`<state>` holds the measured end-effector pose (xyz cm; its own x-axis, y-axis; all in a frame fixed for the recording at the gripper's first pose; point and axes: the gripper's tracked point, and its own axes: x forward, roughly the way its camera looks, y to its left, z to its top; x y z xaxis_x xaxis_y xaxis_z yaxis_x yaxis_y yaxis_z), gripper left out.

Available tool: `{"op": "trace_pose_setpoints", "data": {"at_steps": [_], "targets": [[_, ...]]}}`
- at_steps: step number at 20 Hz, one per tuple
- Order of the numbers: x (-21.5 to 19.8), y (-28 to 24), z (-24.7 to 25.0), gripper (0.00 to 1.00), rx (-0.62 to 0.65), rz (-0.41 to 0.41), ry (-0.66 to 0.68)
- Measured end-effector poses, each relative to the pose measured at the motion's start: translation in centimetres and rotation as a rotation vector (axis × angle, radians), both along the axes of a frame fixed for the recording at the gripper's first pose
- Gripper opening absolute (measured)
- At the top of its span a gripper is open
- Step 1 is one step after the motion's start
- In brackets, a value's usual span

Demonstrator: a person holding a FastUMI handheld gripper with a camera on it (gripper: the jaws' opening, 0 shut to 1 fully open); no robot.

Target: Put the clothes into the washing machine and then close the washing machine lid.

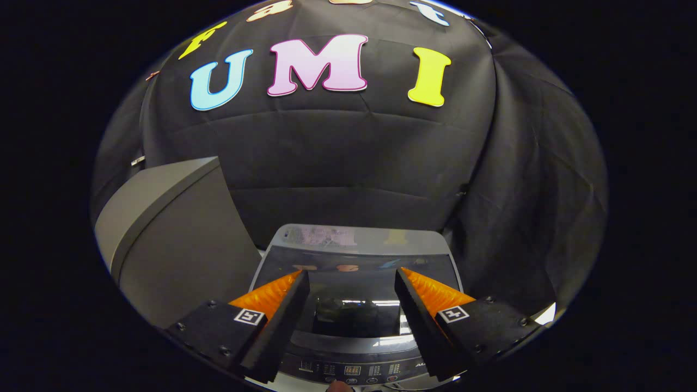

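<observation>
Hovering above a top-loading washing machine [356, 305], the gripper [352, 277] has its two fingers spread wide w/ nothing between them; released, no cloth held. Seen through the gap between the fingers is the washer's lid [356, 283], a dark glassy panel that lies flat & looks closed over the tub, w/ bright reflections on it. Something dark shows under the glass, poss. clothes in the drum, but too dim to tell. On the near side of the lid, under the finger bases, runs the washer's control panel [354, 371] w/ small buttons & a display. On the far side of the lid is a pale rear strip of the washer top [354, 238]. Left of the washer stands a tall grey slanted panel [174, 245], its purpose unclear. Beyond the washer hangs the booth's black cloth wall [348, 152].

No loose clothes are visible around the washer. Judgement: the lid seems already down, so the task looks at or near its last step. Next move prob. calls for checking the lid sits fully flat, then lifting the gripper clear, keeping the fingers off the control panel.
</observation>
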<state>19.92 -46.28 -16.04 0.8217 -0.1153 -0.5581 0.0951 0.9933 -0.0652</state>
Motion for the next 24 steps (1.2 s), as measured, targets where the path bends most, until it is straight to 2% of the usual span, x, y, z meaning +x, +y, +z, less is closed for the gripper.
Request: {"op": "trace_pose_setpoints", "data": {"at_steps": [6,10,16,24], "targets": [[-2.2,0.1,-1.4,0.99,0.006,-0.006,0.065],[-2.1,0.5,0.1,0.99,0.004,0.001,0.04],[0.1,1.6,6.5,0.99,0.044,0.013,-0.123],[-0.1,3.3,19.8,0.99,0.073,0.035,-0.413]]}}
